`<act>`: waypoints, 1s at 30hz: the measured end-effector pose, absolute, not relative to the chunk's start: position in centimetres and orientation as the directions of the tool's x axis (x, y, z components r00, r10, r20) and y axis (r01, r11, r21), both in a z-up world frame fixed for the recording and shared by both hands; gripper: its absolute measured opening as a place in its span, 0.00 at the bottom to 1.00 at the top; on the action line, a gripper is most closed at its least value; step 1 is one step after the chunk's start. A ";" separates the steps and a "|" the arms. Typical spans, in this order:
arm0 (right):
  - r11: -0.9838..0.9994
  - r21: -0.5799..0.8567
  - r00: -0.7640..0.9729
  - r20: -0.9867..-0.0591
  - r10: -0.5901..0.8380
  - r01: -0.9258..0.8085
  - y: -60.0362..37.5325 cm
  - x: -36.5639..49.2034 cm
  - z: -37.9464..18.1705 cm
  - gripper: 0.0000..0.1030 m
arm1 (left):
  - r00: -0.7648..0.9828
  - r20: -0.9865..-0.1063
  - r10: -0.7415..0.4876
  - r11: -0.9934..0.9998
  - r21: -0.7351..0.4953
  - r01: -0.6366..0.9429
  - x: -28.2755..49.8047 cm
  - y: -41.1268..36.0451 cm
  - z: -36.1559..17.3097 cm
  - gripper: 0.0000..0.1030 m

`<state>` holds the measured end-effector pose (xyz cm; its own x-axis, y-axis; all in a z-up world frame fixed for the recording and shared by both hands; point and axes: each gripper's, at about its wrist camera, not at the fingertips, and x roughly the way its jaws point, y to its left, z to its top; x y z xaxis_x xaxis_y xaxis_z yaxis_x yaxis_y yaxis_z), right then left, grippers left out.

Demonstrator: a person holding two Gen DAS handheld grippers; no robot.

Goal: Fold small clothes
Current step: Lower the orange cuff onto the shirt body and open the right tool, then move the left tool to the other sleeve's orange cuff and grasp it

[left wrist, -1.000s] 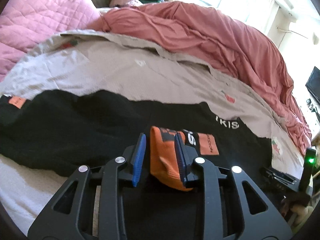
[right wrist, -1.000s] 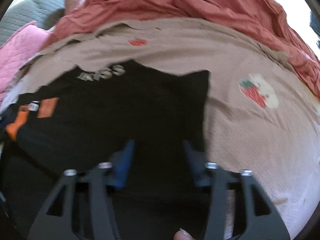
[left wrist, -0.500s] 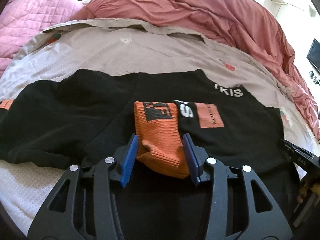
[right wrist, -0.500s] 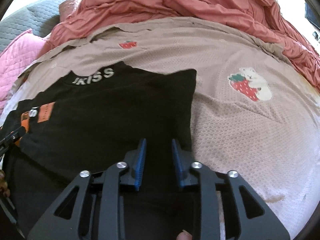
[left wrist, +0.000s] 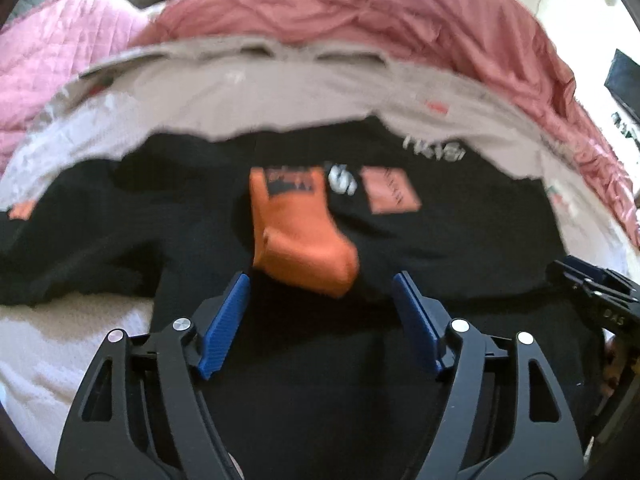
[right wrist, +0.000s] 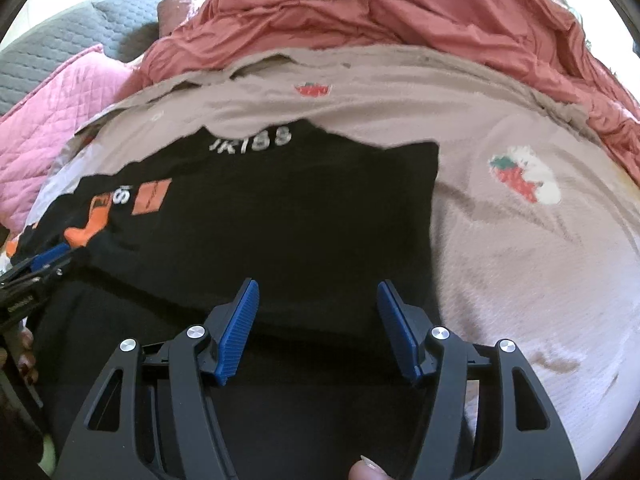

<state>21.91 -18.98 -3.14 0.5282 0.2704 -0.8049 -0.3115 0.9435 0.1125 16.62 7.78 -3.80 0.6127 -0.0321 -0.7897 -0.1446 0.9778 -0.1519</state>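
The left gripper (left wrist: 320, 312) stood with its ribbed blue pads (left wrist: 224, 316) well apart; its jaws had just been opening, and nothing was pressed between them. Just ahead of the open jaws, slightly toward the left pad, lay the orange cuff (left wrist: 298, 232) of the black sweatshirt (left wrist: 120, 240), resting free on the garment's body and clear of both pads. The cuff's long axis ran away from the gripper, almost in line with the fingers, its printed end farthest off. That made the left hand much the nearer one for any further move on the sleeve.

The right gripper (right wrist: 318, 324) was likewise spread, its jaws having just been opening, with only flat black cloth beneath and none nipped. The garment's right-hand edge (right wrist: 434, 184) lay ahead of it and a little to the right.

The sweatshirt looked thick and soft, matte black, with pale lettering (right wrist: 252, 142) at the far hem and an orange patch (left wrist: 390, 190) beyond the cuff; the cuff itself seemed a close ribbed knit. Under it spread a beige waffle-textured blanket (right wrist: 520, 280) with strawberry motifs, and beyond that a crumpled rust-pink duvet (right wrist: 400, 12) and a quilted pink pillow (left wrist: 60, 40).
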 end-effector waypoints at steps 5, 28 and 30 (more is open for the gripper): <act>0.947 0.092 0.507 -0.826 0.246 -0.309 -18.6 22.0 -4.2 0.60 | 0.622 -0.782 -0.049 0.972 -0.181 -0.151 16.3 8.3 -4.0 0.65; 0.922 0.169 0.573 -0.740 0.352 -0.348 -17.7 19.2 1.1 0.93 | 0.720 -0.694 0.000 0.954 -0.215 -0.207 11.8 11.2 -0.7 0.91; 0.918 0.175 0.587 -0.722 0.366 -0.357 -17.4 18.8 2.0 0.93 | 0.723 -0.691 0.011 0.953 -0.212 -0.217 11.4 11.5 -0.5 0.91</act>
